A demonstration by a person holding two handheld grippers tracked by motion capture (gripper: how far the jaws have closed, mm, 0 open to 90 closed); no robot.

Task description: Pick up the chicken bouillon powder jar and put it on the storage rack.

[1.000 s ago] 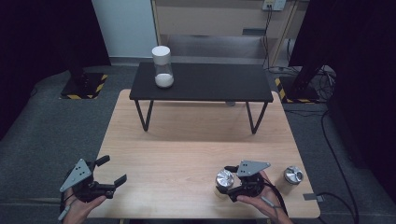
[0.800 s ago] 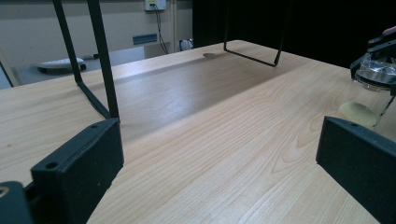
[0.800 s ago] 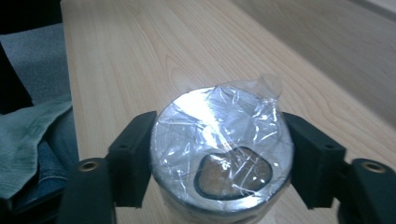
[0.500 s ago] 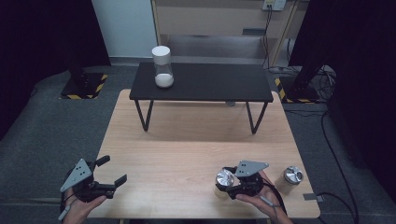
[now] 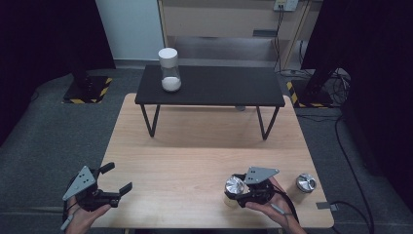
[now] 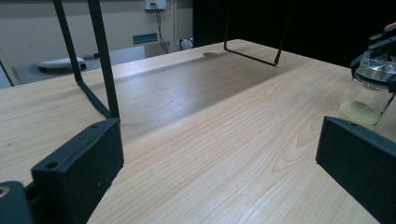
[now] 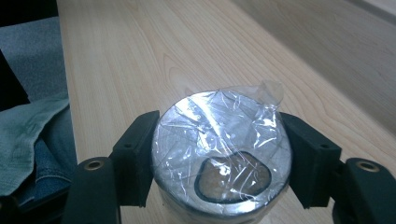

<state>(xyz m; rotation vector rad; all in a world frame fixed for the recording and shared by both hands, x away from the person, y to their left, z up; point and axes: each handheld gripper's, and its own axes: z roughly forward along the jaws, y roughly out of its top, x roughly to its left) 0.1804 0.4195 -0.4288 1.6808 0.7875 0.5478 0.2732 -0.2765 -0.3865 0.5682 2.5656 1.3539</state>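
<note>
Right hand-held gripper near the desk's front edge, toward the right corner; jaws have just closed and now clamp a small clear jar, one pad on each side of its rim. Jar stands upright on the desk. Left hand-held gripper at the front left corner, jaws spread wide, nothing between them.

Containers: clamped jar's mouth covered with crinkled clear film over a silvery top; a pale yellowish layer sits at the bottom. Second small jar with shiny top stands just beside the right hand, close to the desk's right edge, contents not discernible. Tall clear jar with white lid on the black shelf at the desk's far edge, left end; white powder in its lower part.

Right gripper view: film wrinkles, loose flap at the jar's far rim, dark-ringed patch under the film. Left gripper view: jar's side wall and yellowish bottom layer, plus shelf legs.
</note>
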